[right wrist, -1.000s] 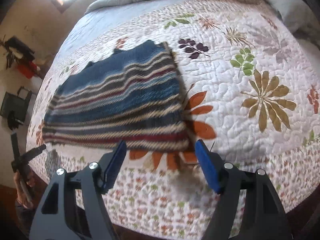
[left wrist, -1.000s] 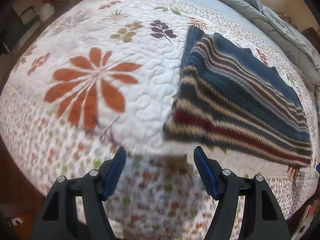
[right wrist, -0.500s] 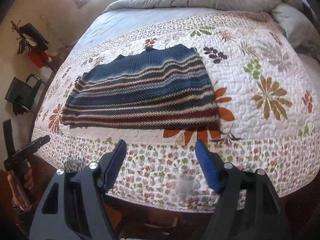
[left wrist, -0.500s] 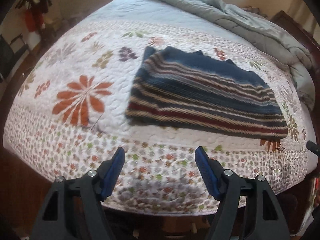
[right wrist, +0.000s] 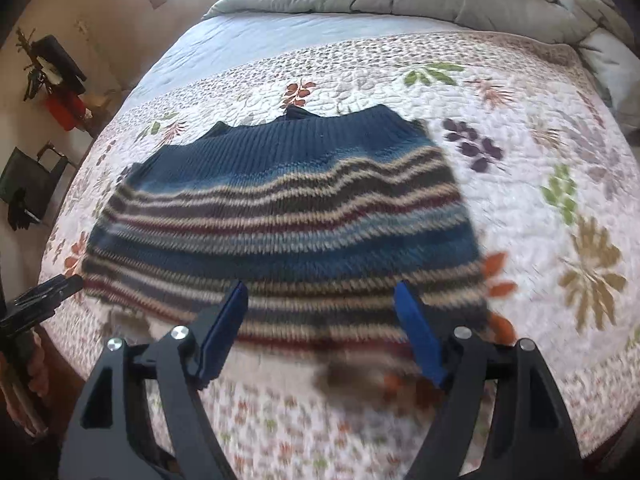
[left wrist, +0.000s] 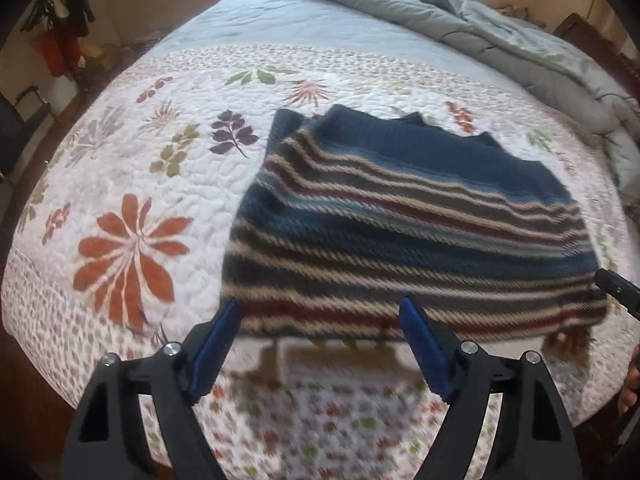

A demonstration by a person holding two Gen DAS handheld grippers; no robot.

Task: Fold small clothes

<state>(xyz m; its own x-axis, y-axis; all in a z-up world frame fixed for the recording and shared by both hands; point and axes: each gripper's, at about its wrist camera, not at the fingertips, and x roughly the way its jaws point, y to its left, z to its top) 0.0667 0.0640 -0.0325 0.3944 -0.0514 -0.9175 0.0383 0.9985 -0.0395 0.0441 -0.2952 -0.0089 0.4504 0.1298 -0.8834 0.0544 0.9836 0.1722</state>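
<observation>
I count one bed (left wrist: 120,184) under a flowered quilt, one grey comforter (right wrist: 440,4) bunched along the top of the frame, one striped knitted sweater (left wrist: 400,220), and two tongs. The sweater lies flat across the middle of the quilt, its lower hem along the bottom of both views.

My left tongs (left wrist: 320,344) hang just over the hem's left stretch, jaws spread and gripping nothing; they have just been widening, with only the hem's edge showing between the blue pads. My right tongs (right wrist: 320,328) sit likewise over the hem's right stretch, released and empty, also just widened.

I judge the step is to take the hem at two points. To do it well I would come down evenly on both sides, pinch every knit layer but not the quilt, then lift together so the fold stays square.
</observation>
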